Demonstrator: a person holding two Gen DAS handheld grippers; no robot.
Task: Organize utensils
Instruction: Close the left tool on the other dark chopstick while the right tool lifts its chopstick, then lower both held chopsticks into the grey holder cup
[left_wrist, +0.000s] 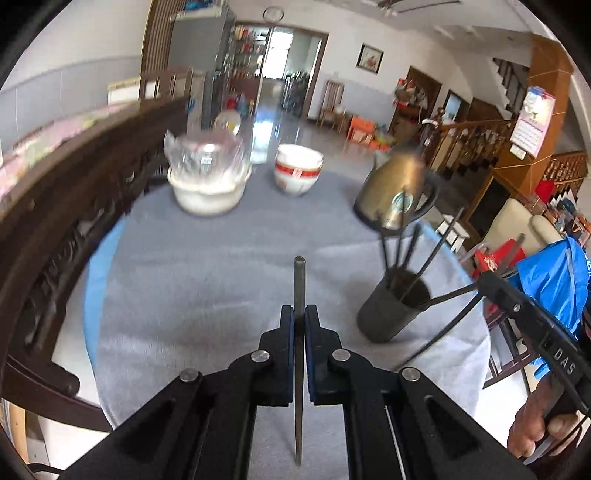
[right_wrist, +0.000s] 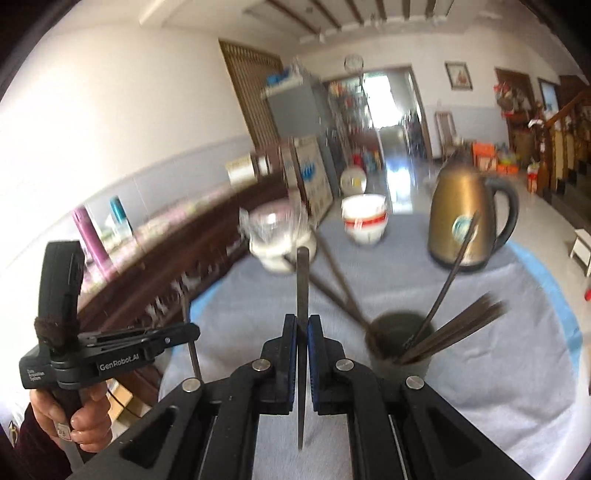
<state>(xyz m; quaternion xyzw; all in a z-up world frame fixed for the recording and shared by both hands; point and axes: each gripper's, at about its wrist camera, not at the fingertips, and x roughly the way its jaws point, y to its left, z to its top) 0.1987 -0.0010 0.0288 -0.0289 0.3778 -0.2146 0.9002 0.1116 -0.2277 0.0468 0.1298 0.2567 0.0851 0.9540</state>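
Both my left gripper and right gripper are clamped on one thin dark metal chopstick each; I'd tilt tips down over the dark cylindrical holder (near the round table's right edge); release inside.

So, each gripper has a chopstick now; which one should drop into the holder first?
Right, probably. In the left wrist view the right gripper is beside the holder; the left gripper, shut on its chopstick, is farther off.
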